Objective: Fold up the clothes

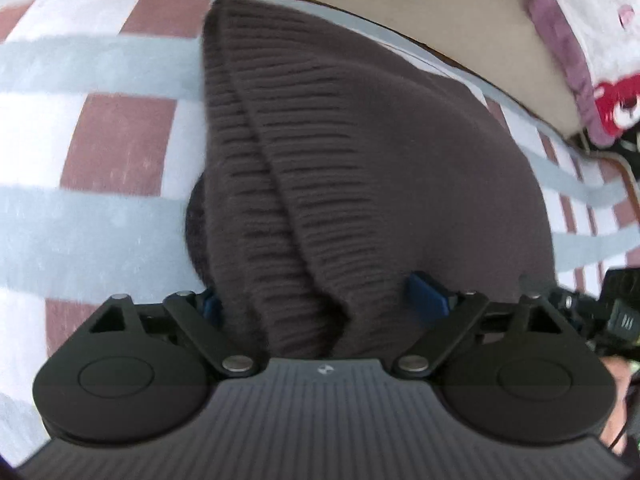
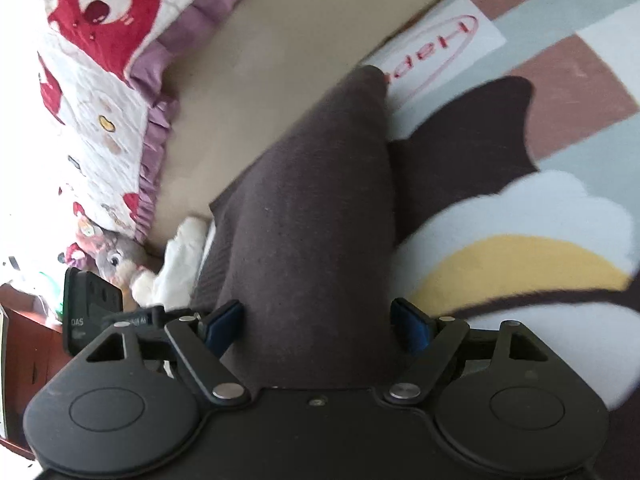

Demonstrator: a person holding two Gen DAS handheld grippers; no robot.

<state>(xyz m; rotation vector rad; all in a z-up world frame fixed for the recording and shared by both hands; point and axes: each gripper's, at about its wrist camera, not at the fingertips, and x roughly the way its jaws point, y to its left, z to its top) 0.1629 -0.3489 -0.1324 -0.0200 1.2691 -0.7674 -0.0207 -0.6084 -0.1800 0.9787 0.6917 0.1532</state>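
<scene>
A dark brown knit sweater point(image 1: 360, 140) lies on a checked blanket point(image 1: 100, 140), its ribbed hem running down toward my left gripper point(image 1: 320, 300). That gripper's blue pads point(image 1: 426, 296) stand wide apart with the hem's fold filling the gap; the left pad is half hidden by fabric. In the right wrist view the sweater point(image 2: 320, 200) rises as a thick ridge into my right gripper point(image 2: 318, 320). Its pads point(image 2: 412, 328) are also spread wide, flanking the fabric. I see no pinch on either side.
A quilted bedspread point(image 2: 100, 20) with red cartoon prints and a purple frill lies beyond a beige sheet point(image 2: 260, 60). Plush toys point(image 2: 116, 260) sit by the bed's edge. The blanket point(image 2: 580, 80) carries a white-and-yellow patch point(image 2: 520, 260). The other gripper's body point(image 1: 616, 312) shows at right.
</scene>
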